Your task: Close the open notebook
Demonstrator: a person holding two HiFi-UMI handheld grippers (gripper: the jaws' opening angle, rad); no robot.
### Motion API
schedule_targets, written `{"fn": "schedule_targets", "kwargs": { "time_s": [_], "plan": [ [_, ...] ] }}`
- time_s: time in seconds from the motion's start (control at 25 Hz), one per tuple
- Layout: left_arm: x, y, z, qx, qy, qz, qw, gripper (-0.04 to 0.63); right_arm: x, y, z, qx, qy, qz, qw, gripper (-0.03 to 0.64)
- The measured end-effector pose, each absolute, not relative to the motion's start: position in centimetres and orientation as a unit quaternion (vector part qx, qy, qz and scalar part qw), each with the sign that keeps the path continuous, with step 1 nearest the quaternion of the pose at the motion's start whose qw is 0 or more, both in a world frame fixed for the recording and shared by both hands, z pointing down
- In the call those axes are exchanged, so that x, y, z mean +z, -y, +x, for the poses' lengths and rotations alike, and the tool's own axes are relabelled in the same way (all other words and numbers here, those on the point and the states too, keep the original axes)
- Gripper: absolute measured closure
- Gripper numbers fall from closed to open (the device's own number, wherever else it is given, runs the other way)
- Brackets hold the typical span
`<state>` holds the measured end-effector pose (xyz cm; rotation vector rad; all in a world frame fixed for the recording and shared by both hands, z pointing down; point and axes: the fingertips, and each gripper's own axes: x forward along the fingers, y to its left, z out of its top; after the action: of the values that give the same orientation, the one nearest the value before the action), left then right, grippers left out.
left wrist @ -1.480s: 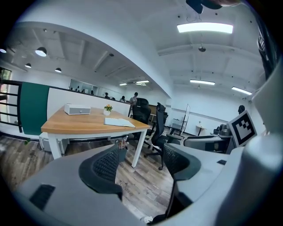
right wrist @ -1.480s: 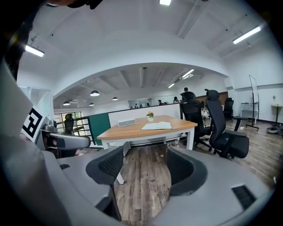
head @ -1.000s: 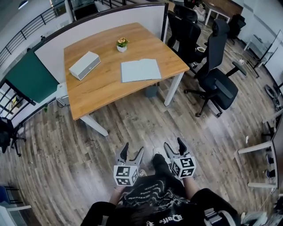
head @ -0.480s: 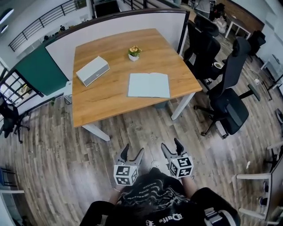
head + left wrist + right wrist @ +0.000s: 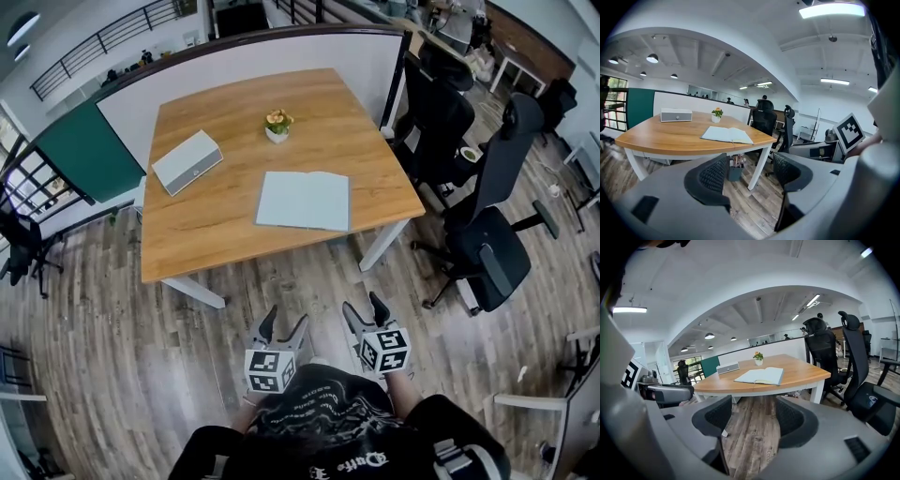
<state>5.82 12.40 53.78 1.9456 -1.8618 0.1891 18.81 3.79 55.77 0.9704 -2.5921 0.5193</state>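
Note:
An open notebook (image 5: 304, 201) with pale pages lies flat on the wooden table (image 5: 206, 225), near its front right edge. It also shows in the left gripper view as the notebook (image 5: 727, 135) and in the right gripper view as the notebook (image 5: 760, 376). My left gripper (image 5: 282, 325) and right gripper (image 5: 362, 310) are held close to the person's body, well short of the table and above the floor. Both are open with nothing between their fingers. The left gripper's jaws (image 5: 750, 171) and the right gripper's jaws (image 5: 752, 416) point toward the table.
A grey box speaker (image 5: 187, 161) and a small potted flower (image 5: 277, 125) stand on the table's far half. Black office chairs (image 5: 487, 234) sit to the right. A white partition (image 5: 253, 56) backs the table. Wood-plank floor (image 5: 309, 281) lies between me and the table.
The view has shifted, and the table and notebook now sit closer and more central. Both grippers stay low by the body, open, and hardly moved.

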Motion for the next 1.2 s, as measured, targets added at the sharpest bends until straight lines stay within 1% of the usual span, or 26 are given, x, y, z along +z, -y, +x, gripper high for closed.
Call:
{"fn": "schedule_targets", "kwargs": {
  "time_s": [0.32, 0.56, 0.84, 1.2],
  "plan": [
    [54.4, -10.4, 7.1, 0.072, 0.671, 0.701, 0.231, 0.262, 56.9, -2.9, 19.7, 0.209, 0.903, 0.337, 0.164, 0.335],
    [54.8, -9.3, 6.6, 0.072, 0.669, 0.702, 0.232, 0.262, 57.7, -2.8, 19.4, 0.225, 0.898, 0.343, 0.161, 0.334],
    [54.7, -5.6, 4.4, 0.077, 0.654, 0.719, 0.223, 0.262, 58.0, 0.0, 18.5, 0.236, 0.884, 0.372, 0.156, 0.334],
    [54.3, 1.7, -1.8, 0.081, 0.63, 0.742, 0.214, 0.262, 57.8, 5.8, 13.9, 0.242, 0.865, 0.412, 0.155, 0.334]
  ]
}}
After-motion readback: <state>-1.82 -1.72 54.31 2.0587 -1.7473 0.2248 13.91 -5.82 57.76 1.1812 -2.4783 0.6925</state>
